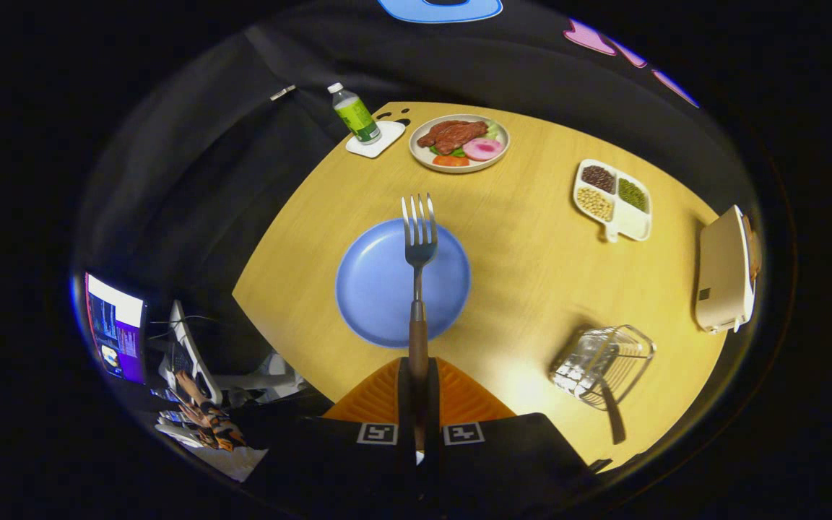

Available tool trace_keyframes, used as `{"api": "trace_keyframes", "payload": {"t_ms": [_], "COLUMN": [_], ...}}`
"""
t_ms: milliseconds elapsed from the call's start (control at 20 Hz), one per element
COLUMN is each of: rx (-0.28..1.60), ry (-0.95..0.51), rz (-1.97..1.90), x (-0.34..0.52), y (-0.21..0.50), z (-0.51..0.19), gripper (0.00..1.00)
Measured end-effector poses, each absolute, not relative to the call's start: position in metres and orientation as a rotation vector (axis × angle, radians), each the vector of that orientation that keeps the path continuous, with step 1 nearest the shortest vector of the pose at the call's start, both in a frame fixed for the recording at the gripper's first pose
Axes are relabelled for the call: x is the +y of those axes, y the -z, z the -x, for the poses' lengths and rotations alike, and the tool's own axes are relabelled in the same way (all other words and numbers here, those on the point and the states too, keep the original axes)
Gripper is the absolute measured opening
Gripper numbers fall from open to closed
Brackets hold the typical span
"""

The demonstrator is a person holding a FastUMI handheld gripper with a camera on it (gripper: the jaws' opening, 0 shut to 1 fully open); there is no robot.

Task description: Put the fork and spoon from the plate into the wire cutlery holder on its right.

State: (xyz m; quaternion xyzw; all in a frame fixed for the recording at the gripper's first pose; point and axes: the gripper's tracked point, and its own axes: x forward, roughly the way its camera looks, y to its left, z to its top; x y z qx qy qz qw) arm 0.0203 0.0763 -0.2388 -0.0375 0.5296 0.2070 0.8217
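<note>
Fork lifted above the blue plate.
My gripper [417, 375] clamped the fork [418, 245] by its handle, tines forward over the plate [373, 289]; the wire holder [601, 365] stood well to its right.

I see my orange ribbed fingers [387, 393] pinching the brown handle of a silver fork [418, 245]. Beneath it sits a plain blue plate [373, 289] on the pale yellow wood-grain worktop [531, 267]. The wire cutlery holder [604, 365] glints silver, with a dark handle in it. Beyond, a green-labelled bottle [353, 114] stands on a white coaster [380, 141].
</note>
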Motion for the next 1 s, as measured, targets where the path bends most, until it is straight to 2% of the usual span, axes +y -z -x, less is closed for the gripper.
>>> {"api": "trace_keyframes", "payload": {"t_ms": [250, 550, 1000], "rx": [1.156, 1.292, 1.502], "ry": [-0.37, -0.294, -0.315], "rz": [0.051, 0.143, 0.311], "x": [0.01, -0.072, -0.119], "y": [0.215, 0.212, 0.241], "z": [-0.002, 0.011, 0.018], "gripper": [0.08, 0.08, 0.09]}}
